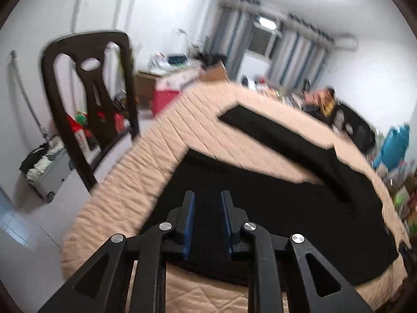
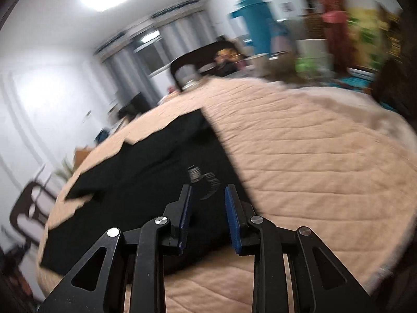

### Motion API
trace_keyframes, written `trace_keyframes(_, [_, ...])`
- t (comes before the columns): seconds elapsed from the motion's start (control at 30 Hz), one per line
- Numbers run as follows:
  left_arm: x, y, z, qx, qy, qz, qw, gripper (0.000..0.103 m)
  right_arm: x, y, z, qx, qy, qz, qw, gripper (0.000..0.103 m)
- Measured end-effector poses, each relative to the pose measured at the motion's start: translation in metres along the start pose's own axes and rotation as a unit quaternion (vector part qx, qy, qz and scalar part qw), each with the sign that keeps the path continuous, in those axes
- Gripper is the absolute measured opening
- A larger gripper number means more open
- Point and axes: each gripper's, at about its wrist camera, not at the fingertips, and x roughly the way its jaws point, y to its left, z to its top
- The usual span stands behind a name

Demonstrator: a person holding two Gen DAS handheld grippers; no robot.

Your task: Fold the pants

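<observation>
Black pants lie spread flat on a beige quilted cover, one leg reaching away toward the far side. My left gripper is open and empty, hovering over the near edge of the pants. In the right wrist view the pants lie left of centre on the cover, with a small white print near the gripper. My right gripper is open and empty, just above the pants' near right edge. Both views are motion-blurred.
A dark wooden chair stands at the left side of the bed. A red box and clutter sit beyond it. Another dark chair, a teal bag and shelves of items line the far right side.
</observation>
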Motion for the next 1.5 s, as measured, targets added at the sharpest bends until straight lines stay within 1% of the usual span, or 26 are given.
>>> trace_keyframes(0.07, [0.019,-0.003,-0.006,0.01,0.031,-0.006,0.9995,0.022,0.019,-0.004,-0.007,-0.008,0.029,-0.014,0.999,0.027])
trace_keyframes(0.1, [0.029,-0.001,-0.009,0.011,0.05,0.001,0.9987,0.022,0.025,-0.01,-0.009,-0.005,0.035,-0.016,0.999,0.022])
trace_keyframes(0.13, [0.034,0.0,-0.011,0.012,0.054,0.002,0.9985,0.022,0.02,-0.011,-0.01,-0.006,0.025,-0.013,1.0,0.022])
trace_keyframes(0.17, [0.031,0.001,-0.01,0.017,0.042,0.005,0.999,0.024,0.016,-0.012,-0.009,-0.007,0.027,-0.022,0.999,0.022])
trace_keyframes(0.2, [0.03,0.0,-0.007,0.02,0.043,0.014,0.9988,0.024,0.012,-0.012,-0.006,-0.01,0.023,-0.032,0.999,0.022])
trace_keyframes(0.23, [0.028,-0.001,-0.004,0.021,0.04,0.011,0.9989,0.024,0.007,-0.011,-0.005,-0.014,0.017,-0.037,0.999,0.022])
trace_keyframes(0.3, [0.027,-0.009,0.004,0.031,0.03,0.007,0.9991,0.032,-0.002,-0.005,0.001,-0.026,0.003,-0.034,0.999,0.022])
trace_keyframes(0.37, [0.029,-0.018,0.011,0.045,0.016,0.003,0.9989,0.043,0.001,0.007,0.009,-0.039,-0.004,-0.022,0.999,0.023])
trace_keyframes(0.4, [0.033,-0.022,0.016,0.05,0.013,0.001,0.9987,0.044,0.007,0.013,0.012,-0.045,-0.001,-0.014,0.999,0.023])
trace_keyframes(0.5, [0.057,-0.029,0.026,0.057,0.03,0.007,0.9979,0.045,0.032,0.024,0.018,-0.062,0.021,-0.001,0.998,0.023])
trace_keyframes(0.6, [0.082,-0.029,0.028,0.062,0.056,0.029,0.9961,0.045,0.06,0.027,0.017,-0.07,0.056,-0.016,0.996,0.023])
trace_keyframes(0.63, [0.081,-0.031,0.029,0.066,0.049,0.031,0.9961,0.046,0.067,0.025,0.016,-0.068,0.066,-0.022,0.995,0.024])
trace_keyframes(0.7, [0.079,-0.033,0.029,0.069,0.054,0.035,0.9955,0.046,0.066,0.02,0.016,-0.059,0.063,-0.015,0.996,0.024])
trace_keyframes(0.8, [0.075,-0.037,0.025,0.075,0.055,0.041,0.9948,0.047,0.061,0.019,0.015,-0.06,0.059,-0.026,0.996,0.024])
trace_keyframes(1.0, [0.059,-0.054,0.014,0.093,0.045,0.024,0.9944,0.047,0.048,0.027,0.008,-0.077,0.052,-0.017,0.996,0.024])
trace_keyframes(1.13, [0.06,-0.061,0.005,0.105,0.049,0.015,0.9932,0.05,0.052,0.024,0.004,-0.082,0.056,-0.025,0.995,0.025])
trace_keyframes(1.2, [0.065,-0.062,0.0,0.109,0.055,0.021,0.9922,0.05,0.054,0.02,0.004,-0.077,0.054,-0.028,0.995,0.025])
trace_keyframes(1.23, [0.064,-0.063,-0.001,0.113,0.049,0.025,0.9921,0.05,0.053,0.02,0.005,-0.075,0.055,-0.028,0.995,0.025])
trace_keyframes(1.37, [0.062,-0.065,-0.002,0.114,0.049,0.027,0.9918,0.05,0.051,0.023,0.004,-0.082,0.055,-0.034,0.994,0.025])
trace_keyframes(1.5, [0.057,-0.069,-0.004,0.117,0.048,0.028,0.9916,0.05,0.045,0.028,0.0,-0.082,0.052,-0.024,0.995,0.027])
